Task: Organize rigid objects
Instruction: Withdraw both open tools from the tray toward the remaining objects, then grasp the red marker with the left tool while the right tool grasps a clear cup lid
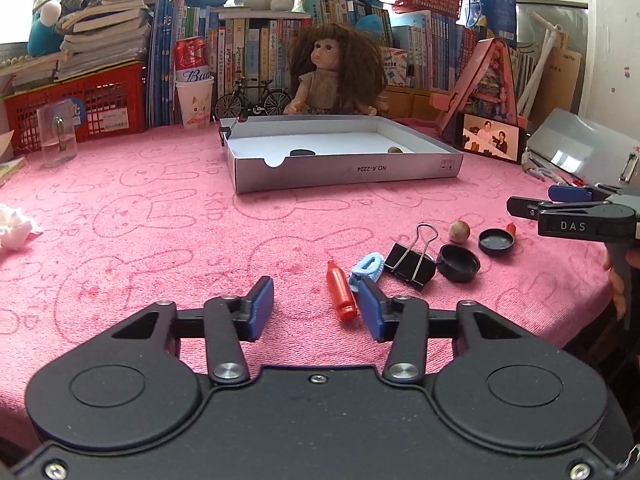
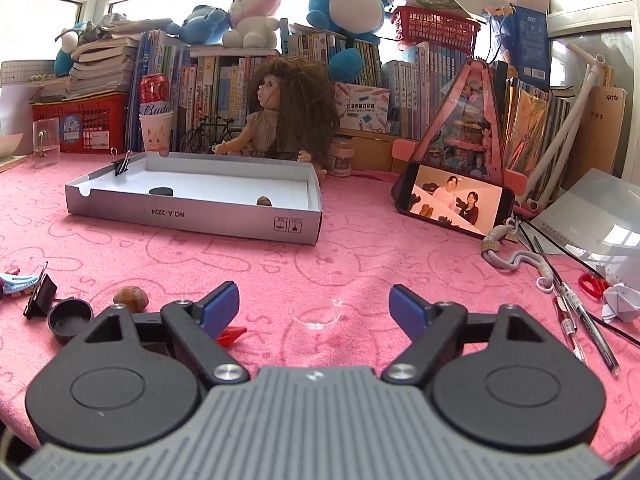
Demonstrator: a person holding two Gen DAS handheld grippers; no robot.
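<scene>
In the left wrist view my left gripper [image 1: 316,306] hovers low over the pink cloth. An orange-red tube-shaped piece [image 1: 341,296] lies between its blue pads, close to the right pad, and the left pad stands well apart from it. Just beyond lie a light blue clip [image 1: 366,266], a black binder clip [image 1: 412,264], two black caps [image 1: 458,263], a nut [image 1: 459,231] and a small red piece [image 1: 511,228]. My right gripper [image 2: 314,306] is open over a clear round disc [image 2: 316,314] on the cloth. The white box [image 1: 344,170] holds a black cap [image 1: 302,153] and a nut [image 1: 395,150].
A binder clip [image 2: 122,164] is clamped on the box's far left rim. A phone [image 2: 452,204] leans at the right, with pens [image 2: 580,320], red scissors [image 2: 594,284] and crumpled paper [image 2: 622,304] beside it. A doll [image 1: 332,76], books and a red crate [image 1: 80,104] line the back.
</scene>
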